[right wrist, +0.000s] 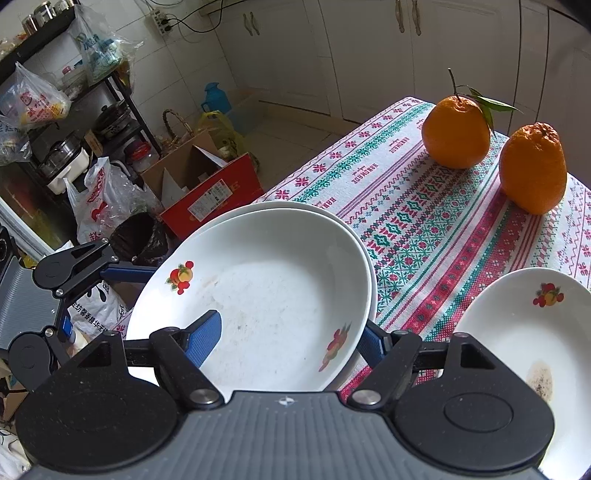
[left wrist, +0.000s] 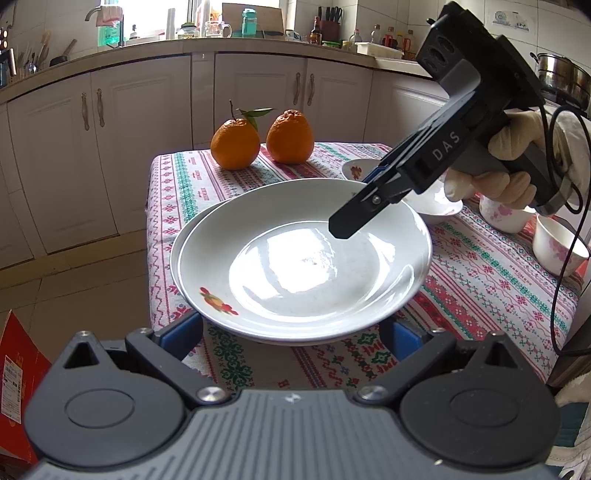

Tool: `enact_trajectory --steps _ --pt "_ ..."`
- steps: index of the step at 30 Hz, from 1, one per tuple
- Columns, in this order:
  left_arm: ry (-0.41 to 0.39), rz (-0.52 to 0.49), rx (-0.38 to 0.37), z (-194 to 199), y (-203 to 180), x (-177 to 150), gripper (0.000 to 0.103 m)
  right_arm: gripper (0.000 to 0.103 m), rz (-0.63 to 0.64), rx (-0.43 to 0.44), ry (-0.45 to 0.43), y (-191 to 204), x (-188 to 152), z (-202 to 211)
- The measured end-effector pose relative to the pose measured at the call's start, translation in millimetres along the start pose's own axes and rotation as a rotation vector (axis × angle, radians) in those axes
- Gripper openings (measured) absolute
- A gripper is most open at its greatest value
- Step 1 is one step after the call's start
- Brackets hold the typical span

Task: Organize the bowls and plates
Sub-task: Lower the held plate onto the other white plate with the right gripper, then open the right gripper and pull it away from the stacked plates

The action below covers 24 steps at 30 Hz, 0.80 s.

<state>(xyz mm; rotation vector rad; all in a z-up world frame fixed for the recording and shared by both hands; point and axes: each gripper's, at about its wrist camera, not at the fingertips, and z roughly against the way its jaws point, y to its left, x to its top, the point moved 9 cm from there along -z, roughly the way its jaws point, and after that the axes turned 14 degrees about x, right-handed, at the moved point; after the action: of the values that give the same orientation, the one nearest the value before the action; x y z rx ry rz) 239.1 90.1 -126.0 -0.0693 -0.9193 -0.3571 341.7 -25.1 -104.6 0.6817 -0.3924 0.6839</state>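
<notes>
While two white ceramic plates with red fruit decals (left wrist: 303, 258) are sitting stacked at the near corner of the desk with the patterned cloth (left wrist: 491, 280), the left hand-held gripper (left wrist: 295, 332) is straddling their near rim with jaws spread, pads not visibly pressing. The right hand-held gripper (right wrist: 291, 332) is straddling the top plate's rim, one blue finger (right wrist: 205, 332) lying inside the plate and one outside; whether it is clenching, I cannot tell. Two oranges (left wrist: 262, 138) are standing well behind the stack.

White cabinets (left wrist: 110, 140), tiled floor (left wrist: 74, 295) — bright window (left wrist: 147, 14).
</notes>
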Motion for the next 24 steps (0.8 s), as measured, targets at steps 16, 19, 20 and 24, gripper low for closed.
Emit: enact_trajectory --steps 16,19,20,24 --pt "-0.005 -0.007 0.009 0.1 -0.6 0.6 0.101 0.082 0.012 -0.055 -0.012 9.1 -12.6 3.7" --pt "-0.005 -0.01 0.012 0.3 -0.8 0.6 0.101 0.082 0.014 -0.066 -0.013 9.7 -13.5 3.7" --pt "-0.006 -0.01 0.013 0.4 -0.7 0.7 0.101 0.082 0.017 -0.071 -0.013 10.5 -14.2 3.5" --pt "-0.008 -0.013 0.016 0.9 -1.1 0.9 0.101 0.082 0.032 -0.093 -0.005 13.7 -17.2 3.2"
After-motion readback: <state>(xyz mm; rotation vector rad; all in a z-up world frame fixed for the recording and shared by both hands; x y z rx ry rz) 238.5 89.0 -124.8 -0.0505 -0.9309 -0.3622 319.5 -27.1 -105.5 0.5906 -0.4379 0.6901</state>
